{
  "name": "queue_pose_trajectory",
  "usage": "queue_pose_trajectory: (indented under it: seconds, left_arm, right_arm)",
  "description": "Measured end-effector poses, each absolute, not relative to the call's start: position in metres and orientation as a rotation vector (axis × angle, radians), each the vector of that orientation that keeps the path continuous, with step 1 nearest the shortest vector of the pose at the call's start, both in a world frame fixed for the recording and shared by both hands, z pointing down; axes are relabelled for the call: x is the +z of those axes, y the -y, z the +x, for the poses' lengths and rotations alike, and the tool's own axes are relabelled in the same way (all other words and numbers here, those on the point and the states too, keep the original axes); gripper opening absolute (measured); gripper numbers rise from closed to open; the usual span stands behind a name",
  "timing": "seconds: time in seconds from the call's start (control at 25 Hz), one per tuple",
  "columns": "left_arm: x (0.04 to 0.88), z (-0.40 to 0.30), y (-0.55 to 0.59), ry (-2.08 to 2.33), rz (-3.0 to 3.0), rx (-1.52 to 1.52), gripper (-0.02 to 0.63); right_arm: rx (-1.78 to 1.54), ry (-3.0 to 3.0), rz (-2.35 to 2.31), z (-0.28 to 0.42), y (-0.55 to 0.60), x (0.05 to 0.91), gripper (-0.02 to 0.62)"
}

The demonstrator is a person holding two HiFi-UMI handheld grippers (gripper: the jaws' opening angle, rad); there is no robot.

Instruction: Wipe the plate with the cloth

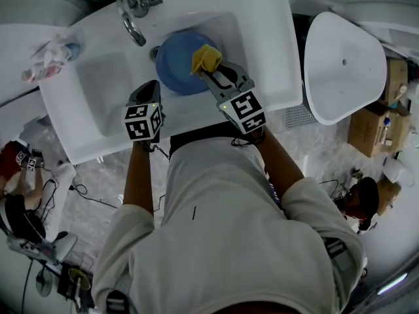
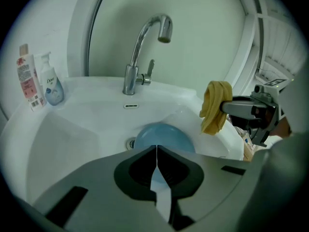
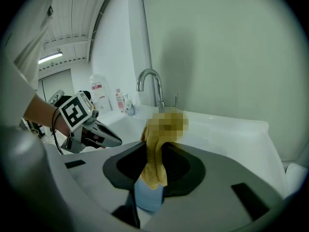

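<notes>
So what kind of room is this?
Most likely a bathroom or washroom. There's a white sink with a curved metal tap, and soap bottles stand on its back corner.

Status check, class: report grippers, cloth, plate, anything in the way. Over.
Left gripper shut, empty. Right gripper shut on cloth. Plate lies in sink, cloth hanging over its rim. Nothing blocking.
</notes>
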State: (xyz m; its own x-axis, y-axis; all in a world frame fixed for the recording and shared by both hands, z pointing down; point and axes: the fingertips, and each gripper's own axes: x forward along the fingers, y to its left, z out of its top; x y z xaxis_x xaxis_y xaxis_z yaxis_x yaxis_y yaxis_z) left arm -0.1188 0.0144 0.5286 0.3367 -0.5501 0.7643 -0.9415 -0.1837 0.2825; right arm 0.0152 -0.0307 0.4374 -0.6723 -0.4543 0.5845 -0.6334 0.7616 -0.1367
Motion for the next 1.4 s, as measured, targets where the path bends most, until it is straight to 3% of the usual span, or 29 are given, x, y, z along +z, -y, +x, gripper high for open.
queue_pose_trajectory:
  seconds: [0.84, 1.0, 1.4]
  left_arm:
    - [0.639, -0.126, -0.018, 1.243, 1.576, 0.660, 0.025]
    - [0.653, -0.126, -0.021, 1.210, 1.520, 0.600, 0.119]
    - [0.675, -0.125, -0.021, 1.127, 1.470, 0.496, 0.132]
  right_arm:
    - [0.498, 2.337, 0.546, -0.017, 0.030, 0.530, 0.090]
    - [0.510, 2.316, 0.503, -0.026, 0.024, 0.546, 0.089]
    - [0.428, 2.291, 0.334, -0.065, 0.020, 0.575, 0.089]
